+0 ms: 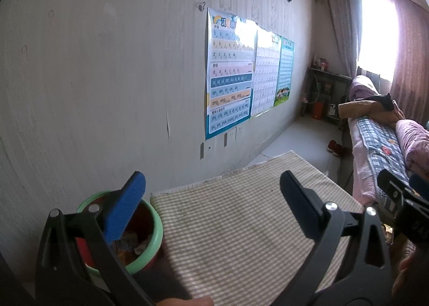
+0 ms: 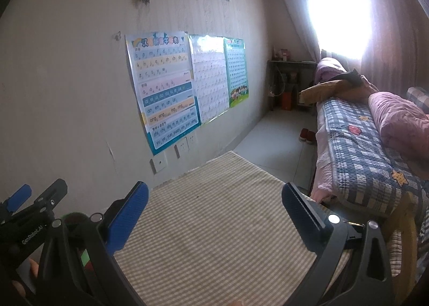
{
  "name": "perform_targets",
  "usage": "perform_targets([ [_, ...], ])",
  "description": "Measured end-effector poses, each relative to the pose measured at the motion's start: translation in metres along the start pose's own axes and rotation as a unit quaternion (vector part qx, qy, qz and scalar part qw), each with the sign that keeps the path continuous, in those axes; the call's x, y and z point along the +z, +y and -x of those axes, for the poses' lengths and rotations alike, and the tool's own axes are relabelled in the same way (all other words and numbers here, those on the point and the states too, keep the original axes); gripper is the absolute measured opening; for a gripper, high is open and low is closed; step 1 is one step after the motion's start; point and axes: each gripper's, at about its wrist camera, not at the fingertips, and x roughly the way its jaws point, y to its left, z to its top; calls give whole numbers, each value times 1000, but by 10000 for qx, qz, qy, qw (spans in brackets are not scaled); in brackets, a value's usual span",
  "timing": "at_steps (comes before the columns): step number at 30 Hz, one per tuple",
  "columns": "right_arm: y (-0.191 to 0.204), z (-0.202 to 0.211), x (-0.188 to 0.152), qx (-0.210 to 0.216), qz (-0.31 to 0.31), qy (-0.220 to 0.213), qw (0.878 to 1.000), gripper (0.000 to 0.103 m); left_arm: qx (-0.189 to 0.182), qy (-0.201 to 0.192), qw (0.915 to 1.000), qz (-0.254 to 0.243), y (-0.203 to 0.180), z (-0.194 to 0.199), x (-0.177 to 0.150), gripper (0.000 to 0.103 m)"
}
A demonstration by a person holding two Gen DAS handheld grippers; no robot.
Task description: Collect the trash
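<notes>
At the far left, beside the wall, stands a red trash bin with a pale green rim (image 1: 158, 228), just beside the left edge of the surface (image 1: 241, 225); inside it lie crumpled wrappers and paper scraps (image 1: 131, 243), their kinds too blurred to tell. The left tongs (image 1: 211, 202) hang wide open and hold nothing; their blue-padded left finger (image 1: 126, 209) crosses in front of the bin's mouth, while the other finger stands over the checked cloth that covers the surface. On the wall past the bin hangs a pinyin chart (image 1: 230, 75), then a pale grid chart (image 1: 265, 75), then a green-bordered chart (image 1: 285, 72). In the right wrist view the right tongs (image 2: 214, 214) are likewise spread wide and empty above the bare striped cloth, and the left tongs show at that picture's left edge with a fingertip of the person's hand (image 2: 33, 268) below them. Farther right, on the floor, sits a pair of red shoes (image 2: 307, 135) near the bed (image 2: 356, 150), which carries a blue checked quilt and rolled pink bedding (image 2: 396, 120). A bright curtained window (image 2: 340, 8) fills the upper right.
</notes>
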Motion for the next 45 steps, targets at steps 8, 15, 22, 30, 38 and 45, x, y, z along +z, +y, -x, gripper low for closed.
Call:
perform_targets([
  [8, 1, -5, -4, -14, 14, 79, 10000, 96, -30, 72, 10000, -10, 0, -4, -5, 98],
  [15, 1, -9, -6, -10, 24, 143, 9999, 96, -71, 149, 9999, -37, -2, -9, -7, 98],
  [22, 2, -12, -8, -21, 34, 206, 9998, 96, -65, 176, 9998, -44, -3, -11, -8, 98],
  [30, 2, -17, -9, -58, 9, 242, 9997, 96, -47, 225, 9997, -16, -1, -14, -11, 98],
  [38, 0, -22, -13, -60, -1, 314, 9995, 96, -56, 341, 9994, -10, 0, -21, -14, 98],
  [45, -2, -30, -18, -57, -31, 428, 9991, 96, -63, 525, 9986, 17, 3, -33, -21, 98],
])
